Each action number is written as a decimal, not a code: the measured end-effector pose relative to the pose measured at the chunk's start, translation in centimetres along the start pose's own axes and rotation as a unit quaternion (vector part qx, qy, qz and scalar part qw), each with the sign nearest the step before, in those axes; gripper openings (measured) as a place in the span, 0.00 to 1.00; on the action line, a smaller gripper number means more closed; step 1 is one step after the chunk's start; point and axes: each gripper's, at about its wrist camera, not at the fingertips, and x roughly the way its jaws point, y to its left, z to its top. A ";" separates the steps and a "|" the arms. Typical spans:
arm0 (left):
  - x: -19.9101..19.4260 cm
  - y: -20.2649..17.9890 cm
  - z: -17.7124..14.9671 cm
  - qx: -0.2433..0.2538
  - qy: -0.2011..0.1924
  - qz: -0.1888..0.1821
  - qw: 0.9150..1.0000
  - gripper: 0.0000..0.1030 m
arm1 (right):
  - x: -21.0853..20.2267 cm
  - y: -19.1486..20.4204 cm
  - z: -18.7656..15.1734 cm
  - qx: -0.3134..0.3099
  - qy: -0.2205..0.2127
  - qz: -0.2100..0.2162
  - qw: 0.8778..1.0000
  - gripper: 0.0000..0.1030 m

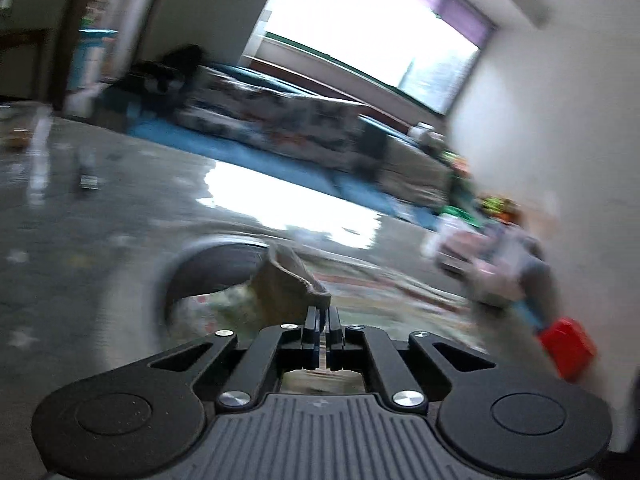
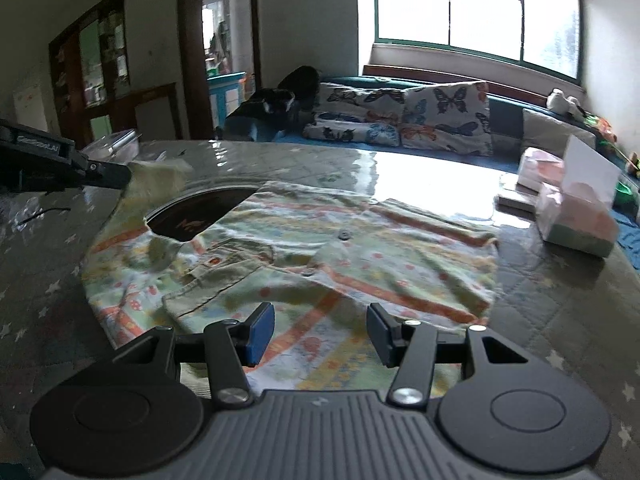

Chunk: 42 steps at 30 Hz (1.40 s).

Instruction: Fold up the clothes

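Left gripper (image 1: 322, 322) has its jaws pinched right together on a corner of the shirt (image 1: 288, 284), and that bit of cloth stands up in a little peak just past the fingertips. From the right wrist view you can see the same gripper (image 2: 120, 176) coming in from the far left, with the pale shirt corner lifted off the table (image 2: 540, 280) at its tip.

Right gripper (image 2: 320, 334) sits about half open, blue pads apart, nothing between them. It hovers over the near edge of the shirt (image 2: 320, 248); can't tell if the pads actually touch the cloth.

Hard-to-read stuff: the left view is badly smeared, so the things to the right of that gripper are just blobs, including a red thing (image 1: 568, 346) down low. Ahead of both grippers there's a dark round hole or disc (image 2: 200, 216) in the table, partly covered by the shirt, and I can't make out what it is. The boxes (image 2: 572, 208) off to the right are blurred too.

The shirt itself is small, pale green with orange stripes and little mushroom prints, spread mostly flat and button side up right in front of the right gripper, with a chest pocket (image 2: 224, 276) just ahead of its left finger.
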 end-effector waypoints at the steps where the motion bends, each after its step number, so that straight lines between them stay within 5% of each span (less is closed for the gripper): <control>1: 0.4 -1.0 -0.2 0.005 0.007 -0.017 1.000 0.02 | -0.1 -0.4 0.0 0.007 -0.001 -0.003 1.000 0.50; 7: 3.8 -5.6 -2.8 0.066 0.070 -0.074 0.993 0.02 | -0.7 -2.0 -0.2 0.037 -0.004 -0.012 0.999 0.49; 11: 4.1 -5.5 -3.7 0.092 0.087 -0.058 0.990 0.05 | -0.5 -1.9 0.2 0.037 0.000 0.004 0.999 0.49; 17: 3.1 -2.9 -4.5 0.149 0.067 0.027 0.986 0.16 | 1.3 0.7 1.3 -0.002 0.014 0.035 0.999 0.48; 26: 5.5 -2.4 -6.1 0.214 0.084 0.033 0.972 0.30 | 2.3 2.9 2.0 -0.022 0.017 0.053 0.998 0.48; 31: 6.9 -2.3 -6.5 0.223 0.100 0.036 0.969 0.29 | 2.3 2.3 1.6 -0.016 0.022 0.047 0.999 0.48; 34: 7.0 -2.4 -6.5 0.231 0.095 0.040 0.967 0.14 | 2.2 1.7 1.4 -0.008 0.022 0.043 0.999 0.48; 35: 6.9 -2.4 -6.3 0.228 0.094 0.038 0.968 0.08 | 2.1 1.4 1.3 -0.004 0.020 0.042 0.999 0.48; 42: 4.2 -4.1 -2.9 0.165 0.046 -0.010 0.985 0.04 | 1.0 -0.1 1.0 0.011 0.009 0.030 0.999 0.48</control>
